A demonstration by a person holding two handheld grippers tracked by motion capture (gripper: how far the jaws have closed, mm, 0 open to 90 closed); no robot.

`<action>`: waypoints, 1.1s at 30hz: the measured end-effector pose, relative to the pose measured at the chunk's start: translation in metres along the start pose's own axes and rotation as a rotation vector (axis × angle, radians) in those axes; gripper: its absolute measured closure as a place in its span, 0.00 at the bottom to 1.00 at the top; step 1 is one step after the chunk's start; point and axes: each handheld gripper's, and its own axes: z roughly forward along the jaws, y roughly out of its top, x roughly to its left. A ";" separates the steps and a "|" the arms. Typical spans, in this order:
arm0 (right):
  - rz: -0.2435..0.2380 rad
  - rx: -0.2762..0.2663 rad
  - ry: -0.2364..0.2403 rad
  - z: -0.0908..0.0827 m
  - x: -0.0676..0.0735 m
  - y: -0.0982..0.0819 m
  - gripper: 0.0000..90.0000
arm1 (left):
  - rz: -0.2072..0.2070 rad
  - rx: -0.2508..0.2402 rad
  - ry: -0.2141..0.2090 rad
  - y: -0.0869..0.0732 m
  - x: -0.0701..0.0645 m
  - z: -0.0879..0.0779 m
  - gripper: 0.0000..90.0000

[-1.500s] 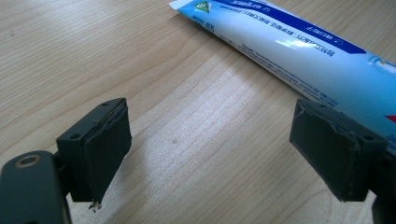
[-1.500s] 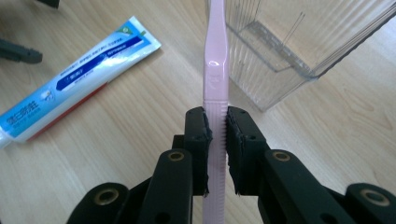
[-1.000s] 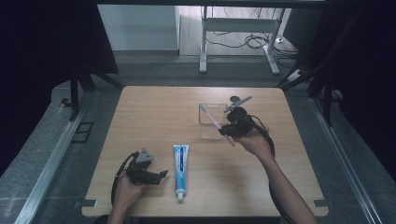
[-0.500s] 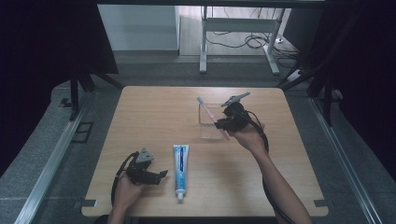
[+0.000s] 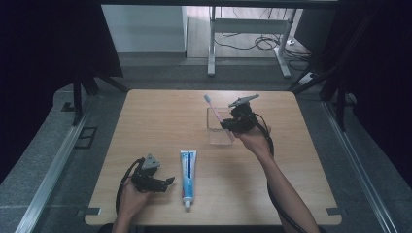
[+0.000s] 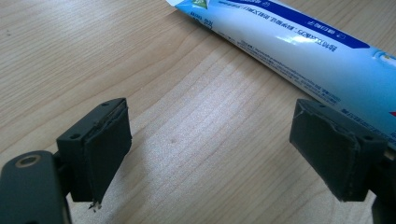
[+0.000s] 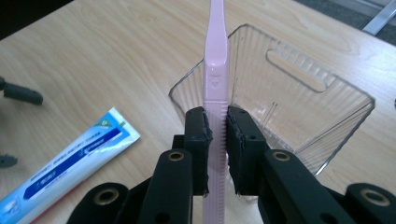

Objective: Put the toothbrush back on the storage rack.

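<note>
The pink toothbrush (image 7: 215,84) is pinched by its handle between the jaws of the right gripper (image 7: 217,149), just above the clear cup (image 7: 299,98). It is held over the cup's open top, likely so it can go inside. Nothing blocks the way. The toothpaste (image 5: 187,175) lies on the table (image 5: 160,111), nearer the person than the cup. Beside it, the left gripper (image 6: 224,149) rests with jaws spread and empty.

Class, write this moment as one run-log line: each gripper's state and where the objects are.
right gripper: shut on pink toothbrush, over clear container | left gripper: open, beside toothpaste tube, not touching | table: wooden
</note>
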 end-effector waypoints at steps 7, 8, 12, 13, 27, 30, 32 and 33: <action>0.001 -0.048 -0.015 0.004 -0.004 0.006 0.88 | 0.000 -0.001 0.000 0.000 0.000 0.000 0.14; -0.001 -0.050 -0.016 0.004 -0.005 0.007 0.88 | 0.000 0.000 0.001 0.000 0.000 0.000 0.14; 0.009 -0.065 -0.022 0.005 -0.005 0.012 0.88 | 0.000 0.000 0.000 0.000 0.000 0.000 0.14; 0.008 -0.070 -0.025 0.006 -0.006 0.013 0.88 | 0.000 0.000 -0.001 0.000 0.000 0.000 0.14; 0.000 -0.097 -0.057 0.016 -0.016 0.019 0.88 | 0.001 0.003 0.001 0.000 -0.001 0.001 0.14; -0.007 -0.088 -0.068 0.021 -0.018 0.017 0.88 | 0.002 0.001 0.000 0.000 -0.001 0.001 0.14; -0.008 -0.080 -0.071 0.024 -0.020 0.016 0.88 | 0.004 0.001 -0.001 0.000 -0.001 0.001 0.14; -0.007 -0.078 -0.074 0.026 -0.020 0.016 0.88 | 0.004 0.001 0.000 0.000 -0.001 0.001 0.14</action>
